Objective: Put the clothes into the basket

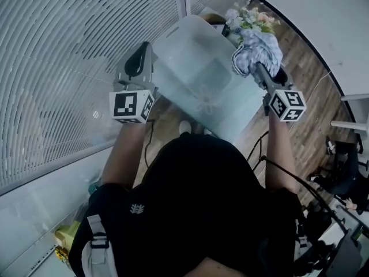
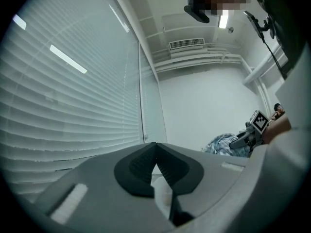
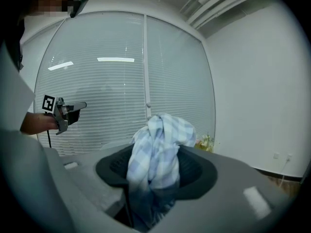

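A blue-and-white checked cloth (image 1: 258, 49) is bunched up in my right gripper (image 1: 260, 68), held above the far right corner of the translucent plastic basket (image 1: 190, 51). In the right gripper view the cloth (image 3: 158, 152) fills the gap between the jaws, which are shut on it. My left gripper (image 1: 138, 65) is raised beside the basket's left rim. Its jaws (image 2: 155, 147) meet at the tips with no cloth between them. A pale patch shows in the gap behind the tips; I cannot tell what it is. The basket's inside looks bare.
A bunch of artificial flowers (image 1: 249, 16) stands just beyond the basket. Slatted window blinds (image 1: 69, 51) run along the left. A wooden floor (image 1: 311, 68) and a white wall lie to the right, with cables and chair legs at the lower right.
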